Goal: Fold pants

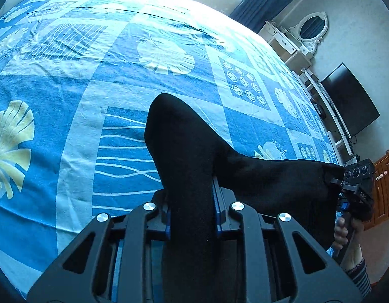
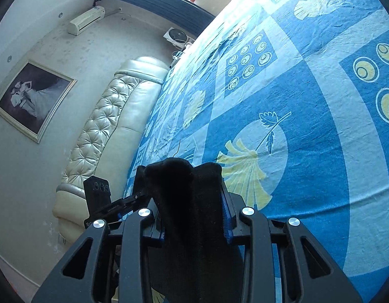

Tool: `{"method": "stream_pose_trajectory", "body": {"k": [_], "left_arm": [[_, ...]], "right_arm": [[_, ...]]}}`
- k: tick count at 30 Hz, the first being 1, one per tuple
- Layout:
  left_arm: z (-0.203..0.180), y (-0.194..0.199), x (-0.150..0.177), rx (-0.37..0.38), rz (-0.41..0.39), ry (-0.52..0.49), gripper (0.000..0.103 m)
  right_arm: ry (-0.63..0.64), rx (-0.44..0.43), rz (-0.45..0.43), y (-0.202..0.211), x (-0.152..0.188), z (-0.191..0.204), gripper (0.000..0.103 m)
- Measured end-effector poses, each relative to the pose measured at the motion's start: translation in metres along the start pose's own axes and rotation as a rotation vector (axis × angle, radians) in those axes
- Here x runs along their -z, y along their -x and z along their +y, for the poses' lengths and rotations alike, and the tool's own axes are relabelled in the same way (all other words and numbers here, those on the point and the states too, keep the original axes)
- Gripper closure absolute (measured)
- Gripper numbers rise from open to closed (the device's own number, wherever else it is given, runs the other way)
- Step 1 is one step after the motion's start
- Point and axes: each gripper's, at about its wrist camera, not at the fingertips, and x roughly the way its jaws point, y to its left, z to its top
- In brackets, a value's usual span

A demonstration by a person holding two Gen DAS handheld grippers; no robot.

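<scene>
Left wrist view: the left gripper [image 1: 193, 202] clamps the black fabric pants [image 1: 184, 146], lifted above the blue leaf-patterned bedsheet [image 1: 68, 88]; the cloth stretches to the right gripper [image 1: 332, 180], which also grips it.

Right wrist view: the right gripper's 2 fingers [image 2: 226, 217] pinch the pants above the bedsheet, beside the left gripper [image 2: 141, 197].

Pants [image 1: 192, 151] between both tools, above bed [image 1: 68, 88].

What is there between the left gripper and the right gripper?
Black pants stretch from the left gripper to the right gripper, clamped by both; the left wrist view shows it.
</scene>
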Motion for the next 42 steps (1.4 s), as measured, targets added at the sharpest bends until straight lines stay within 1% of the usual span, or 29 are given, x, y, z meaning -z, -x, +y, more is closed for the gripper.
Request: {"method": "stream_pose_trajectory", "body": {"k": [3, 6, 9, 14, 17, 21, 23, 24, 25, 26, 27, 29, 31, 32, 34, 36, 39, 42], "left_arm": [[0.005, -0.014, 0.001, -0.033, 0.014, -0.014, 0.08], [0.012, -0.017, 0.007, -0.02, 0.0, -0.013, 0.078], [0.016, -0.018, 0.012, -0.001, -0.021, -0.016, 0.077], [0.021, -0.019, 0.014, 0.028, -0.034, -0.01, 0.075], [0.022, -0.02, 0.016, 0.033, -0.044, -0.014, 0.073], [0.027, -0.021, 0.016, 0.054, -0.039, 0.012, 0.07], [0.027, -0.021, 0.016, 0.055, -0.03, 0.013, 0.067], [0.027, -0.02, 0.016, 0.048, -0.029, 0.009, 0.06], [0.026, -0.018, 0.015, 0.038, -0.032, 0.006, 0.051], [0.026, -0.016, 0.016, 0.029, -0.037, 0.005, 0.048], [0.026, -0.012, 0.017, 0.028, -0.042, 0.003, 0.044], [0.027, -0.002, 0.021, 0.034, -0.051, 0.007, 0.038], [0.028, 0.011, 0.031, -0.002, -0.073, 0.025, 0.02], [0.028, 0.018, 0.037, -0.019, -0.088, 0.036, 0.016], [0.03, 0.032, 0.053, -0.047, -0.105, 0.049, 0.013], [0.03, 0.043, 0.071, -0.043, -0.091, 0.046, 0.013], [0.03, 0.058, 0.101, -0.019, -0.068, 0.049, 0.013], [0.032, 0.066, 0.129, 0.048, -0.032, 0.097, 0.013]], "right_arm": [[-0.039, 0.015, 0.007, -0.011, -0.003, -0.016, 0.07], [-0.089, 0.019, 0.015, -0.018, 0.001, -0.037, 0.07], [-0.132, -0.025, 0.003, -0.02, 0.005, -0.052, 0.07], [-0.121, -0.059, -0.002, -0.02, 0.006, -0.057, 0.071], [-0.119, -0.059, -0.002, -0.019, 0.006, -0.056, 0.071], [-0.121, -0.053, -0.003, -0.018, 0.006, -0.056, 0.071], [-0.126, -0.055, -0.004, -0.017, 0.006, -0.057, 0.069], [-0.128, -0.055, -0.006, -0.015, 0.007, -0.056, 0.068], [-0.128, -0.057, -0.008, -0.016, 0.007, -0.053, 0.064], [-0.126, -0.058, -0.009, -0.014, 0.007, -0.051, 0.059], [-0.123, -0.057, -0.009, -0.011, 0.009, -0.048, 0.056], [-0.106, -0.055, -0.012, -0.004, 0.012, -0.042, 0.043], [-0.086, -0.034, -0.018, 0.006, 0.019, -0.035, 0.037], [-0.078, -0.025, -0.021, 0.012, 0.023, -0.033, 0.036], [-0.073, -0.018, -0.029, 0.023, 0.033, -0.03, 0.035], [-0.09, -0.022, -0.034, 0.036, 0.045, -0.031, 0.034], [-0.123, -0.027, -0.048, 0.056, 0.066, -0.036, 0.033], [-0.134, -0.029, -0.057, 0.071, 0.085, -0.038, 0.032]]}}
